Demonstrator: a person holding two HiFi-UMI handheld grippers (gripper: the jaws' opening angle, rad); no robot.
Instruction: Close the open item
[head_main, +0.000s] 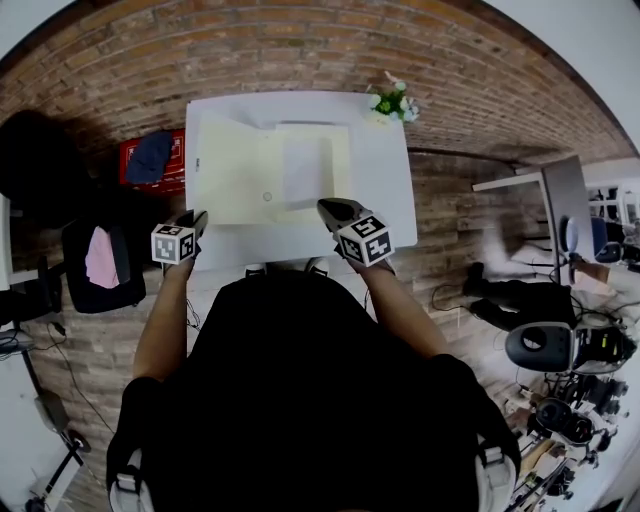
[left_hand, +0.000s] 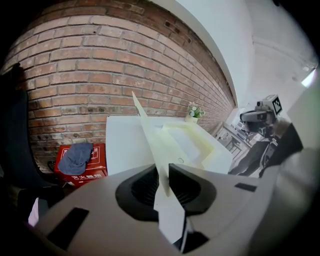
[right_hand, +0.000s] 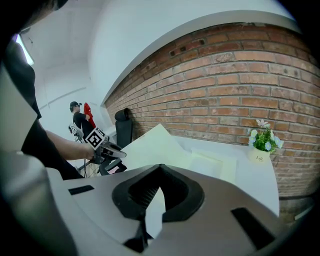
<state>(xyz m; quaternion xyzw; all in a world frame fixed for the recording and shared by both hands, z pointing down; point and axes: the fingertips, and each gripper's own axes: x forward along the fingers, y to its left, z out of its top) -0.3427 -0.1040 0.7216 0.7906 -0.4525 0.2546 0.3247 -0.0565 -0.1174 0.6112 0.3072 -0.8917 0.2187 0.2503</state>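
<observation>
An open cream cardboard box (head_main: 270, 170) lies flat on the white table (head_main: 385, 190), its lid flaps spread toward me. At the box's near left corner, my left gripper (head_main: 197, 222) is shut on a lid flap. In the left gripper view that flap (left_hand: 149, 134) runs upright between the jaws (left_hand: 165, 172). My right gripper (head_main: 335, 212) is at the near right edge, shut on another flap (right_hand: 152, 142) that rises from its jaws (right_hand: 159, 172). Each gripper shows in the other's view: the left gripper (right_hand: 106, 149) and the right gripper (left_hand: 261, 116).
A small pot of flowers (head_main: 392, 103) stands at the table's far right corner. A red box with a blue cloth (head_main: 152, 160) sits left of the table, by a black chair with a pink cloth (head_main: 100, 260). Desks and equipment (head_main: 560, 350) fill the right side. A person (right_hand: 80, 119) stands far off.
</observation>
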